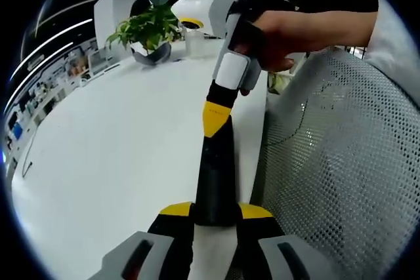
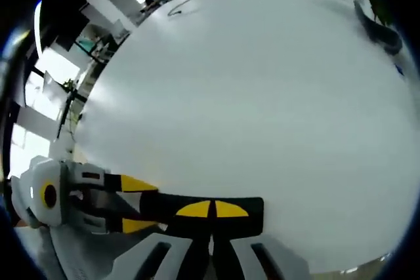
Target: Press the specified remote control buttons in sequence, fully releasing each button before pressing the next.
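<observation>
Your work surface is a broad white table (image 1: 118,149); a potted plant (image 1: 147,31) stands at its far edge, with open office space and bright windows beyond; a white mesh chair back (image 1: 341,162) stands just beside the table's edge.

The remote control (image 1: 215,175) is a long black bar held out over the table, not lying on it; the left gripper (image 1: 215,211) has its yellow-tipped jaws closed around one end of it, one jaw on each side.

The right gripper (image 1: 216,119) – gripped by your hand (image 1: 289,34) – reaches the remote's other end; its jaws are drawn together, yellow tips side by side, holding nothing. In the right gripper view those tips sit against the remote's upper face; whether a button is depressed cannot be told.
</observation>
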Motion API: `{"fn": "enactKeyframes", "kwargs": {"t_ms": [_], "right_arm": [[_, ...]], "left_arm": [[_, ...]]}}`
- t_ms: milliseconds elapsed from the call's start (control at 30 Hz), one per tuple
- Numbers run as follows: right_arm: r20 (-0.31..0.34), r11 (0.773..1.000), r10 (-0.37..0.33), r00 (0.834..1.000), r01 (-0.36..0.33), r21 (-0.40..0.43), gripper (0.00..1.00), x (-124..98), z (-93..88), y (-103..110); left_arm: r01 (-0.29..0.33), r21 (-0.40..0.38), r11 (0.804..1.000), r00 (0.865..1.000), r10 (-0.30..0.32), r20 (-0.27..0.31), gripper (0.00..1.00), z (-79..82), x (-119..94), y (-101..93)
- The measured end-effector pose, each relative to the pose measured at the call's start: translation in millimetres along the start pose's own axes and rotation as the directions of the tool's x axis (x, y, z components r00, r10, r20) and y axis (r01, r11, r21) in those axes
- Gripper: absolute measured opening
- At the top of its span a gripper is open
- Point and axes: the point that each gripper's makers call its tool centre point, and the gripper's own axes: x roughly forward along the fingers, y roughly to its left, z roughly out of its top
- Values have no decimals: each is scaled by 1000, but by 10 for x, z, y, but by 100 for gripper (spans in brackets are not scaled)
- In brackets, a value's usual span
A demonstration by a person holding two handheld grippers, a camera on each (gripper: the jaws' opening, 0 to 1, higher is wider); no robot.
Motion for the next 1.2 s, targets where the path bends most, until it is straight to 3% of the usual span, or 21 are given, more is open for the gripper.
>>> {"fn": "enactKeyframes", "kwargs": {"t_ms": [167,700,800,900,1000,1200], "right_arm": [[51,998,40,998,-43,54,0,-6,11,-19],[15,1000,-5,1000,5,-8,0,-34,33,11],[21,999,23,1000,-24,26,0,-78,55,31],[2,993,92,996,-92,78,0,-82,22,114],[-43,993,90,995,-86,84,0,-55,-48,117],[-66,994,85,994,-80,77,0,-48,-98,130]], "left_arm": [[0,1,1000,1000,0,-1,24,-1,-1,0],[0,-1,1000,1000,0,0,24,-4,0,1],[0,0,1000,1000,0,0,24,-5,1,1],[0,-1,1000,1000,0,-1,24,-6,1,2],[0,0,1000,1000,0,-2,24,-6,1,-1],[0,0,1000,1000,0,-2,24,-6,-3,-9]]}}
